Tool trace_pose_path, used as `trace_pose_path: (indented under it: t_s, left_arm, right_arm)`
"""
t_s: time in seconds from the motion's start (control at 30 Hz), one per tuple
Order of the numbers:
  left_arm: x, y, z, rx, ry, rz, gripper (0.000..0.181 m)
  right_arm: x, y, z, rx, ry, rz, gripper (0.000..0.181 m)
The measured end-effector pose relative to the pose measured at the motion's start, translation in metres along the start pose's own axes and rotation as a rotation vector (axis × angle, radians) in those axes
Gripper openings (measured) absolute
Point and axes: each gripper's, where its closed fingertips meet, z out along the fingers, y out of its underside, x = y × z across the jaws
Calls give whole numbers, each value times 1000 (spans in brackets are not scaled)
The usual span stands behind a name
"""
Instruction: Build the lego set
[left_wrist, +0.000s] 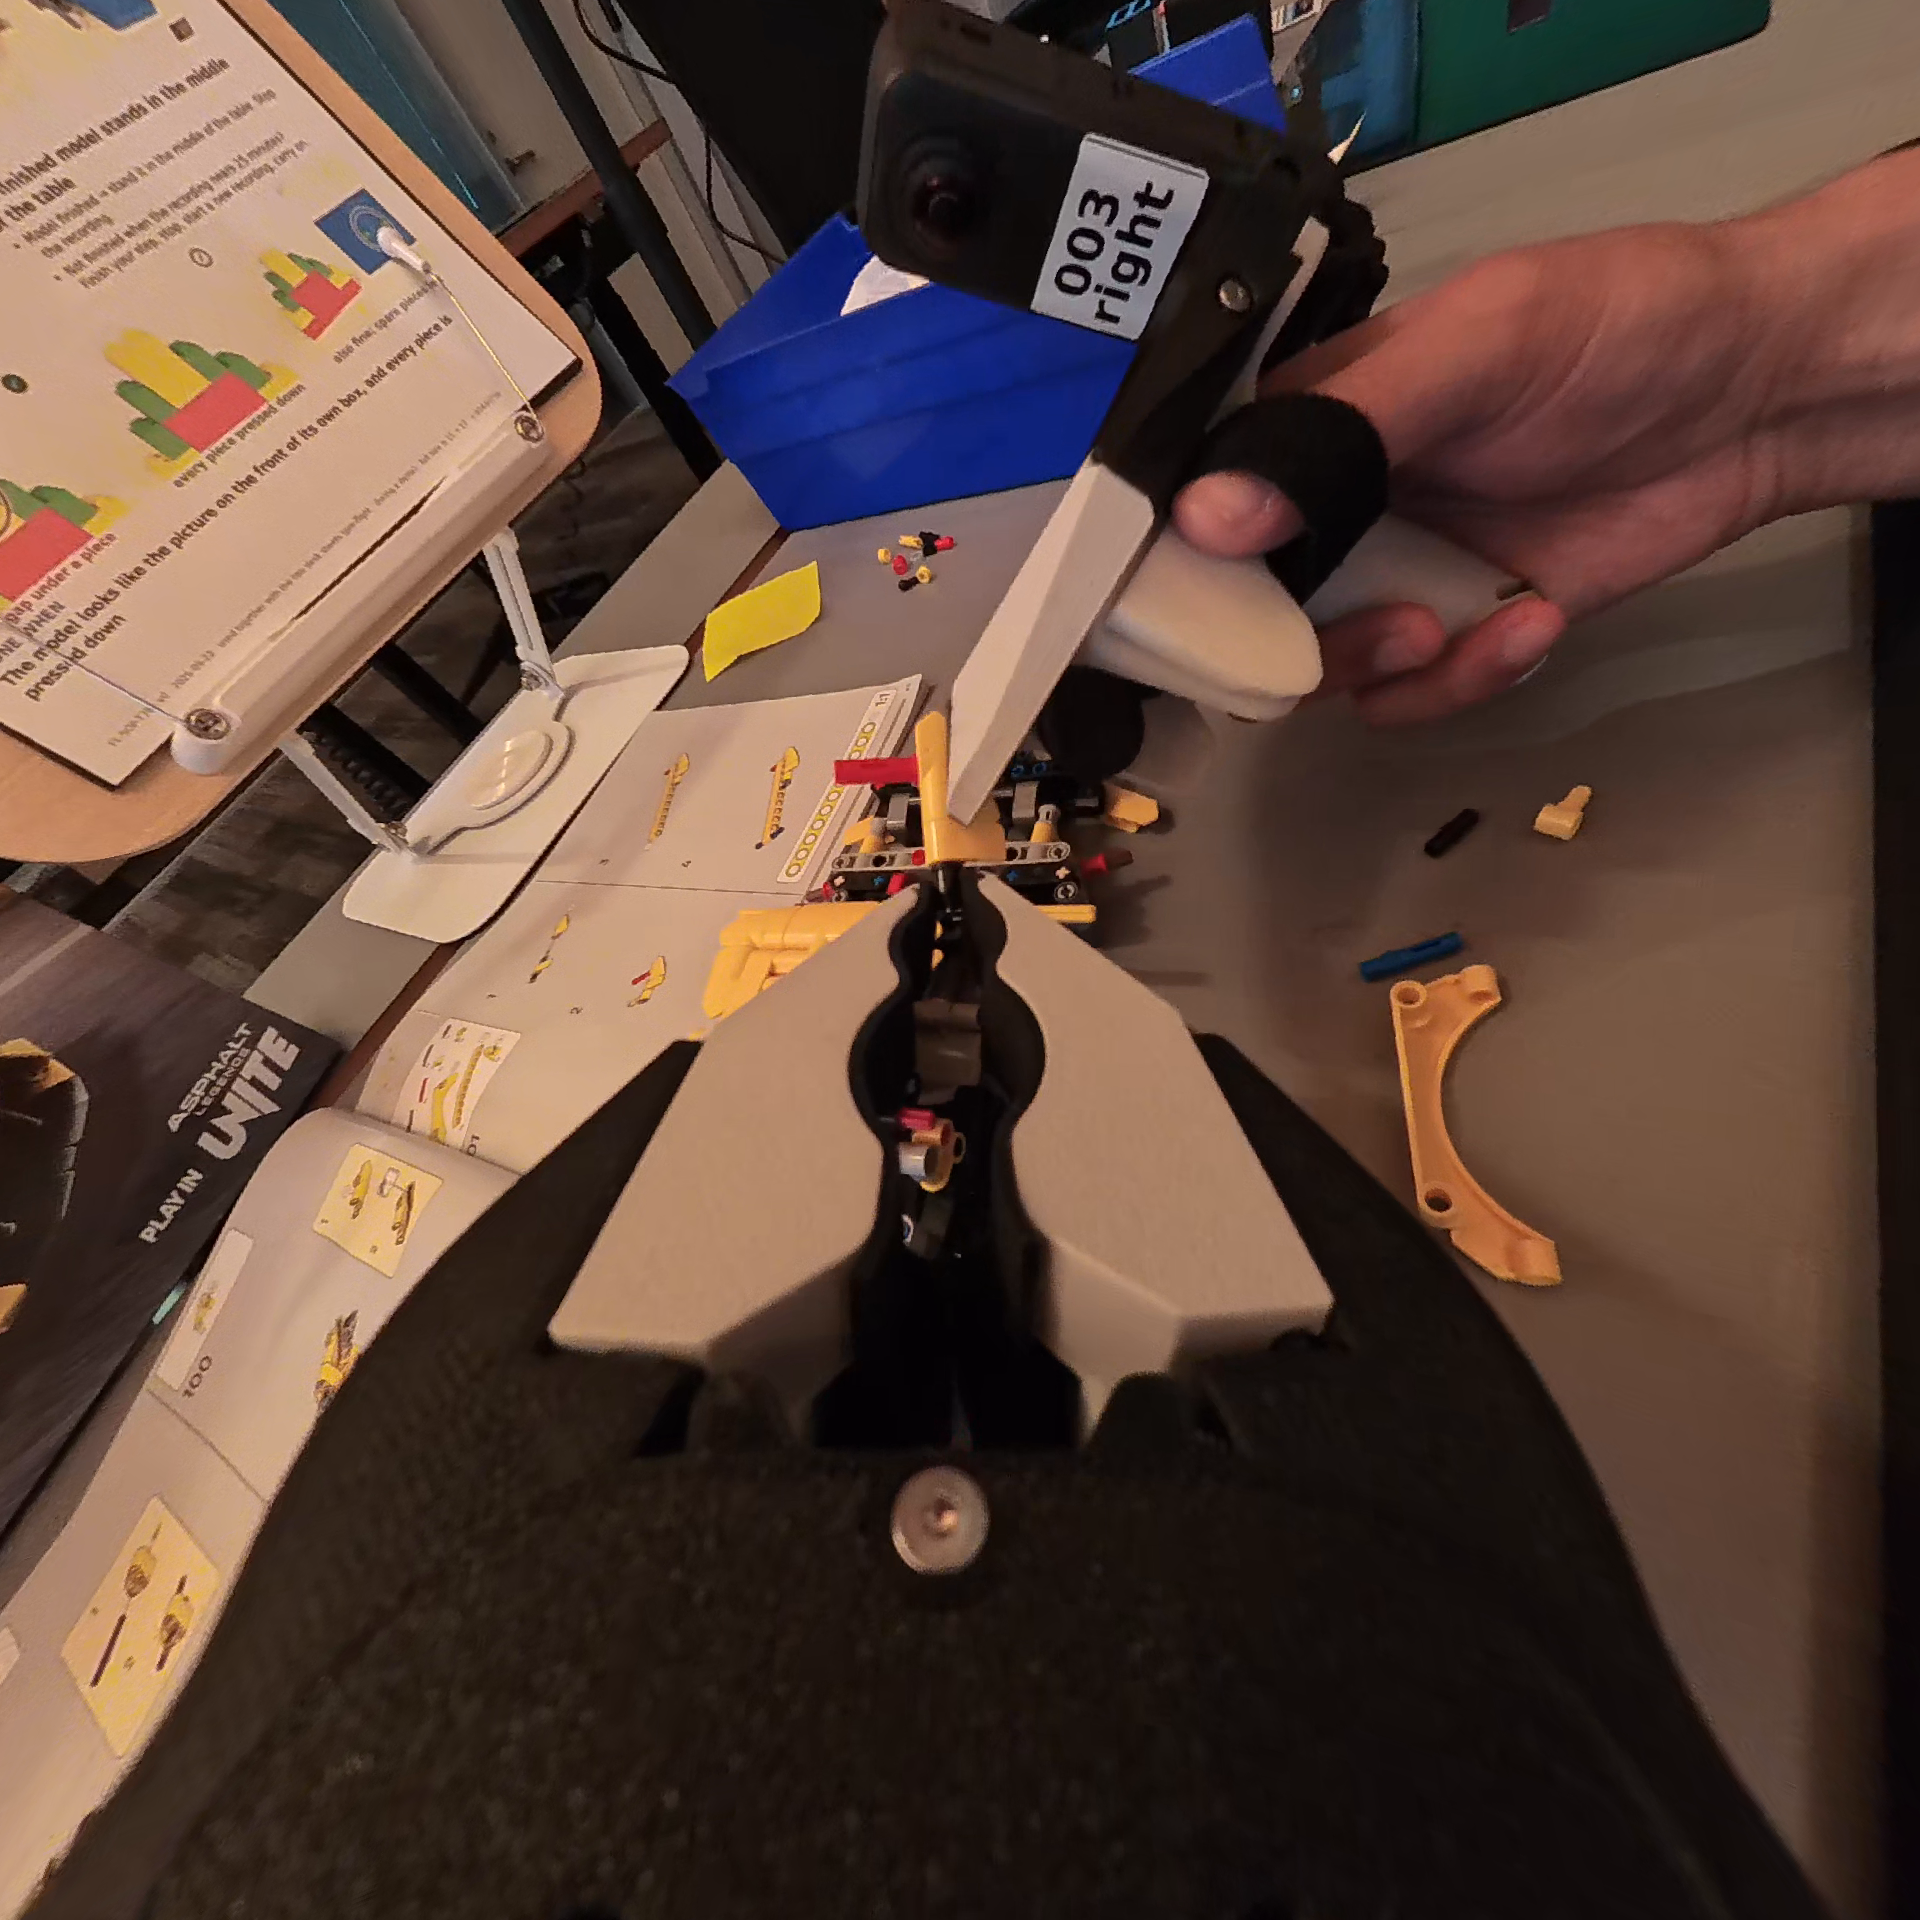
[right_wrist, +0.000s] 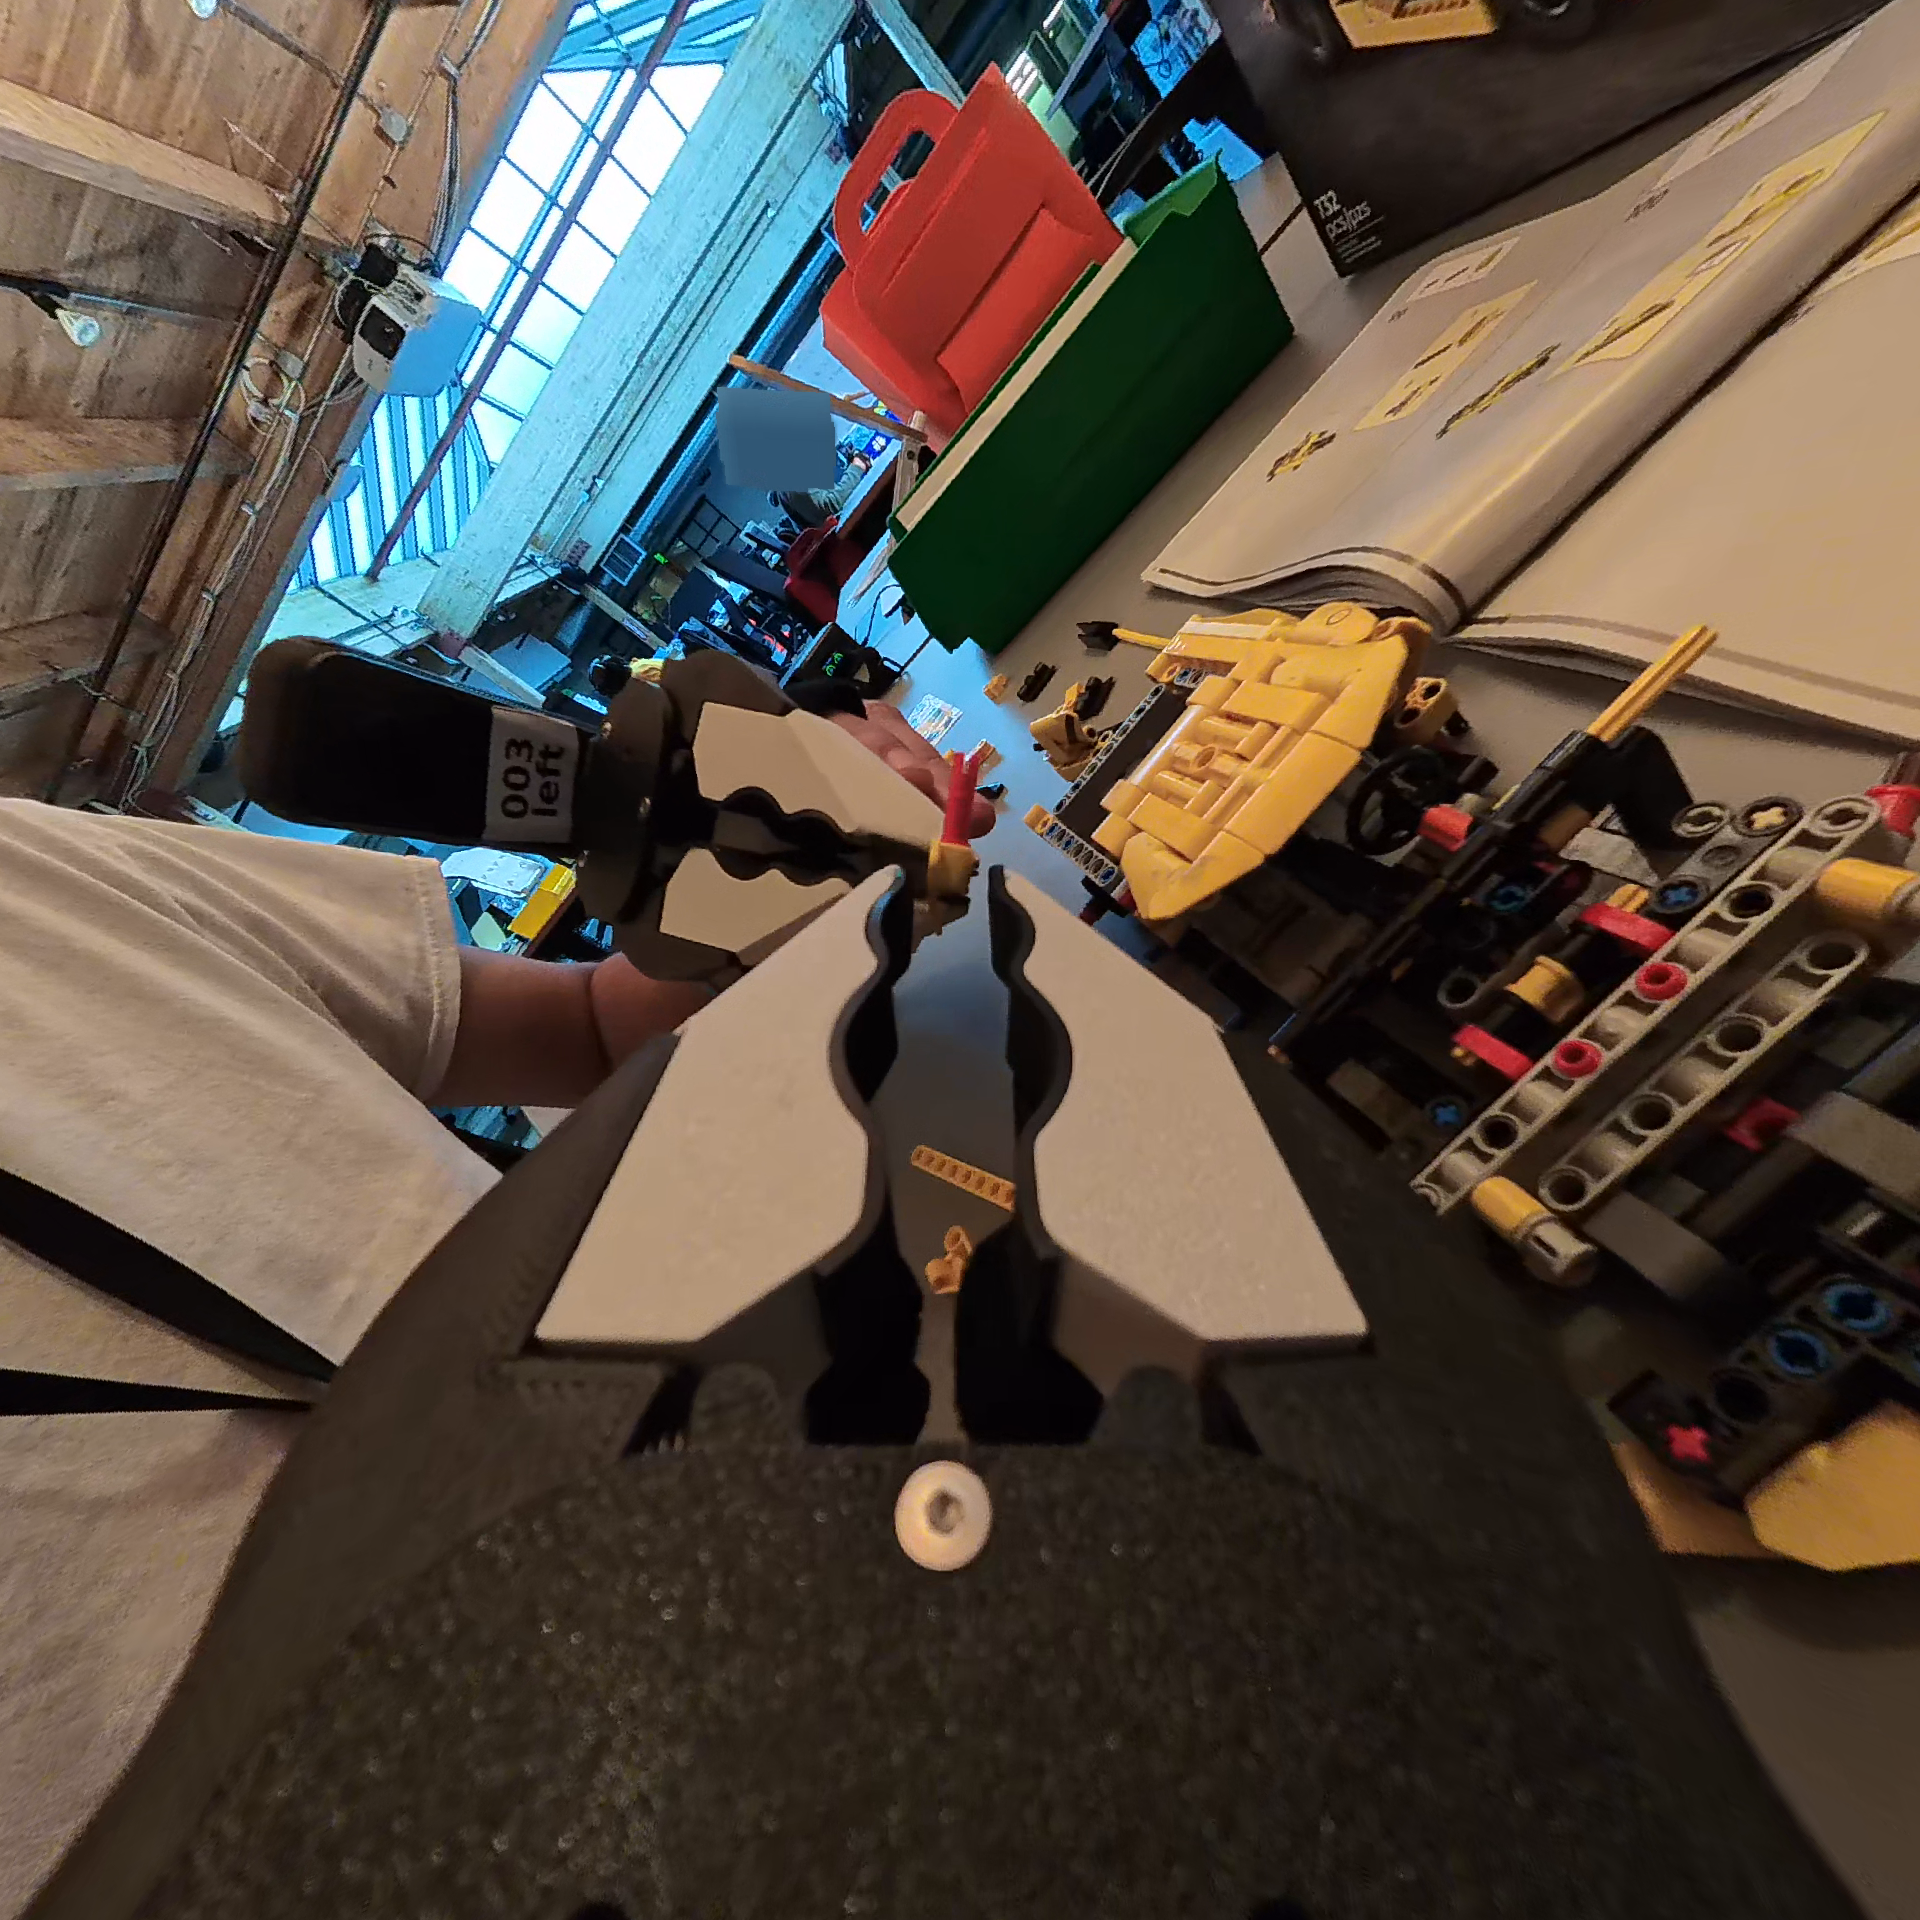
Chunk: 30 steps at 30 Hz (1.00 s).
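Note:
My left gripper (left_wrist: 943, 891) is shut at its tips on a small yellow piece (left_wrist: 932, 790) with a red axle (left_wrist: 871, 771), held upright over the model. It shows in the right wrist view (right_wrist: 904, 862) with the same piece (right_wrist: 953, 864). My right gripper (right_wrist: 943, 881) has its tips close on either side of that piece, jaws a narrow gap apart. One of its fingers (left_wrist: 1039, 644) touches the piece from above. The grey and black chassis (right_wrist: 1662, 1039) and yellow car body (right_wrist: 1247, 758) lie on the table beside it.
Loose on the table are a yellow arch (left_wrist: 1444, 1122), a blue axle (left_wrist: 1408, 956), a black pin (left_wrist: 1449, 831) and a yellow beam (right_wrist: 961, 1179). An open instruction booklet (left_wrist: 665, 810), a document stand (left_wrist: 260, 343), a blue bin (left_wrist: 894, 384) and a green bin (right_wrist: 1091, 436) surround the work area. Less than 4 cm separates the two grippers' tips.

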Motion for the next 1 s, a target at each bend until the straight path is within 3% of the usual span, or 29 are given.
trace_pose_path:
  t_s: [1.0]
  left_arm:
    - [4, 0, 0, 2, 9, 21, 4]
  right_arm:
    - [-5, 3, 4, -17, -33, 9, 12]
